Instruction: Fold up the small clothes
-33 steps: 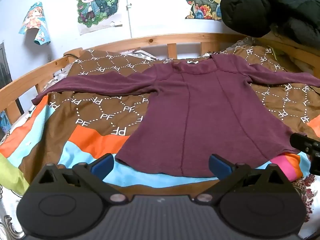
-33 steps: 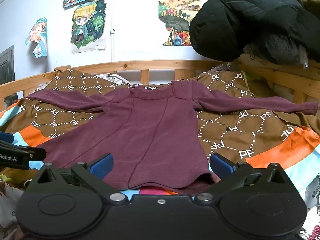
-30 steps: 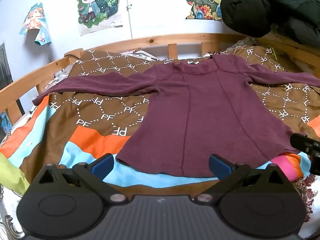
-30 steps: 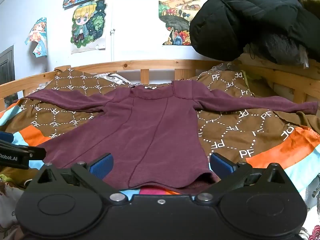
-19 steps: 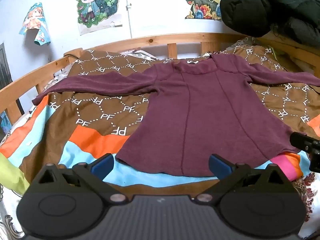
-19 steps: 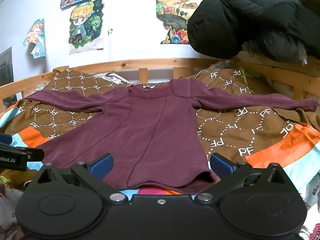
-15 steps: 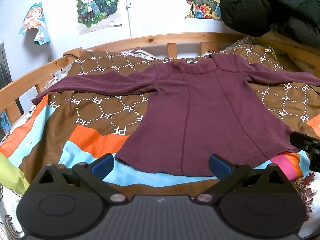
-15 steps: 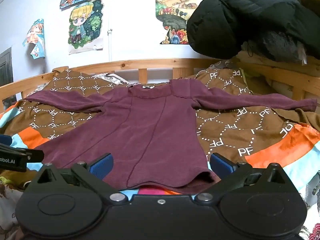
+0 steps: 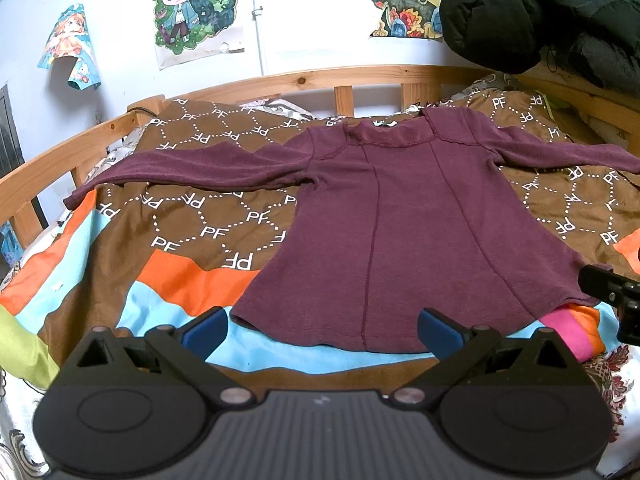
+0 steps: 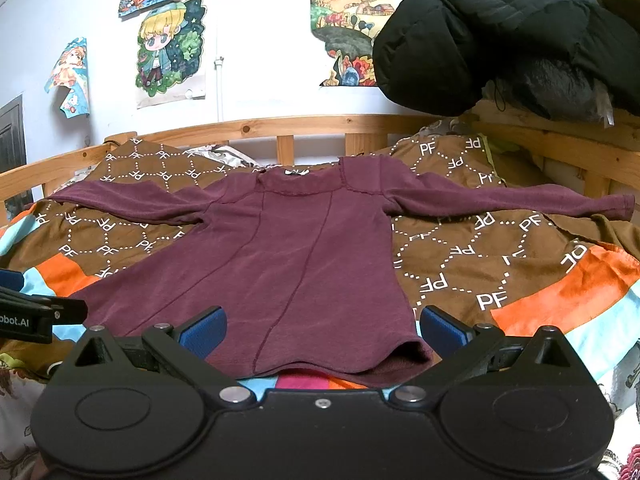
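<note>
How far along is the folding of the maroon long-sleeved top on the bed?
Done: the maroon long-sleeved knit top lies spread flat on the brown patterned blanket, both sleeves stretched out to the sides. In hand: nothing; the left gripper and the right gripper are both open, near the hem but not holding it. Left: every fold, since neither the sleeves nor the body have been turned in yet.

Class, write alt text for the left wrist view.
A maroon long-sleeved knit top lies flat, sleeves spread, on a brown patterned quilt over a wooden-railed bed. The left tongs hover open before its hem.
</note>
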